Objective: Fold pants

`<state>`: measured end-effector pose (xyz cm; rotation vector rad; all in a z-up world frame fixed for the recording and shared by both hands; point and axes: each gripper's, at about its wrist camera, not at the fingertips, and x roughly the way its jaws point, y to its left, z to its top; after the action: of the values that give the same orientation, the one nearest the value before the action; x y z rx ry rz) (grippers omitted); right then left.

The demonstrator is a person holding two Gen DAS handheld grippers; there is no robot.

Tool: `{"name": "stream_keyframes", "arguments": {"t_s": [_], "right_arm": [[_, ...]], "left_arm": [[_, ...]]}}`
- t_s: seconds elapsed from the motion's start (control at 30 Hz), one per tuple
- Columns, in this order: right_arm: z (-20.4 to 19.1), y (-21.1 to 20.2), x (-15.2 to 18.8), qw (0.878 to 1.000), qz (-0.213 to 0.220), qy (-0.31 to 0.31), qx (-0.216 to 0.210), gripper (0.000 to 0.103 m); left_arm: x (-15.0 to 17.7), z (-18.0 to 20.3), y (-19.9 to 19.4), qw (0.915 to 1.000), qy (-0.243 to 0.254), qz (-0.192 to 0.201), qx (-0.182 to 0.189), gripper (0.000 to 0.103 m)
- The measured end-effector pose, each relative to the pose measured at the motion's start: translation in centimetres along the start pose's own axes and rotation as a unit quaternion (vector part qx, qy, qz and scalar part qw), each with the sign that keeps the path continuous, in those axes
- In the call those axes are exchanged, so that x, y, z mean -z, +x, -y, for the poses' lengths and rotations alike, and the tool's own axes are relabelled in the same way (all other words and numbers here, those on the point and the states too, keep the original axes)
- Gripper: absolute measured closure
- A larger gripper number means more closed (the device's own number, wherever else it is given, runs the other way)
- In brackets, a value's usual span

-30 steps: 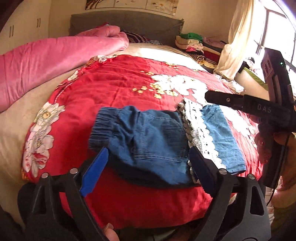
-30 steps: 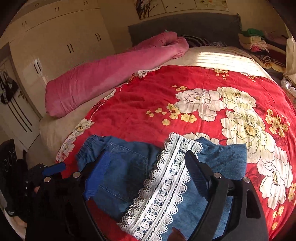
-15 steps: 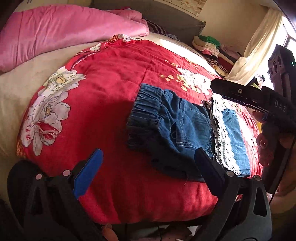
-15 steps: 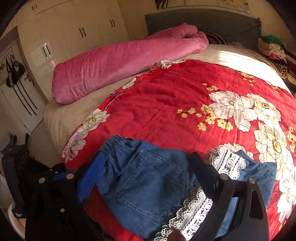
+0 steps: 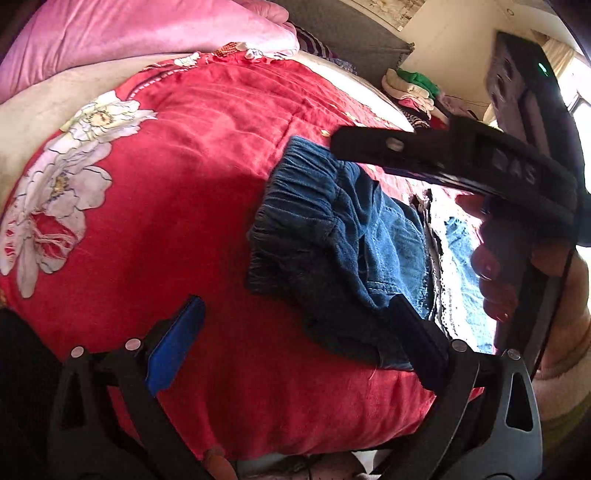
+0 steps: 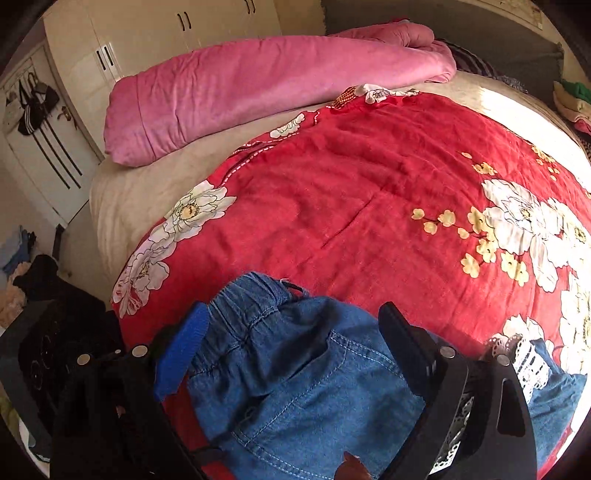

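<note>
The small blue denim pants with a white lace hem (image 5: 343,251) lie folded near the front edge of the red floral quilt (image 5: 177,192), waistband to the left, lace to the right. The left gripper (image 5: 295,339) hovers low at the near edge, jaws apart and holding nothing. The right gripper (image 6: 291,347) sits over the waistband, jaws likewise spread and empty.

The risk, as I judge it: either gripper closing now could pinch only the top layer (the folded layers are loose), dragging the fold open or sliding the bundle off the bed edge.

Only the left view shows the stacked clothes (image 5: 413,86) far right; only the right view shows the long pink rolled blanket (image 6: 273,85) whole, and the cream wardrobe (image 6: 155,33).
</note>
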<state>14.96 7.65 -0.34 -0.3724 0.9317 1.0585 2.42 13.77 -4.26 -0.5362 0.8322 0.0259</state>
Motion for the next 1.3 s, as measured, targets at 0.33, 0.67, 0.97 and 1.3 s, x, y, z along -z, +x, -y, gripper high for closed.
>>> {"name": "stream_keyframes", "arguments": {"t_s": [0.33, 0.67, 0.97, 1.3], "right_arm": [[-0.2, 4.6, -1.5, 0.997, -0.068, -0.003, -0.029, 0.014], [1.2, 2.9, -0.3, 0.997, -0.045, 0.009, -0.067, 0.07], [4.5, -3.3, 0.5, 0.995, 0.016, 0.032, -0.095, 0.07], [10.4, -10.3, 3.7, 0.99, 0.078, 0.068, -0.092, 0.07]], "left_arm": [[0.1, 0.1, 1.0, 0.9994, -0.017, 0.009, 0.03, 0.01], [-0.1, 0.6, 2.1, 0.9997, -0.005, 0.022, 0.003, 0.028], [-2.1, 2.2, 1.3, 0.9986, -0.014, 0.02, 0.046, 0.058], [-2.5, 10.7, 1.6, 0.9949, 0.08, 0.027, 0.054, 0.058]]}}
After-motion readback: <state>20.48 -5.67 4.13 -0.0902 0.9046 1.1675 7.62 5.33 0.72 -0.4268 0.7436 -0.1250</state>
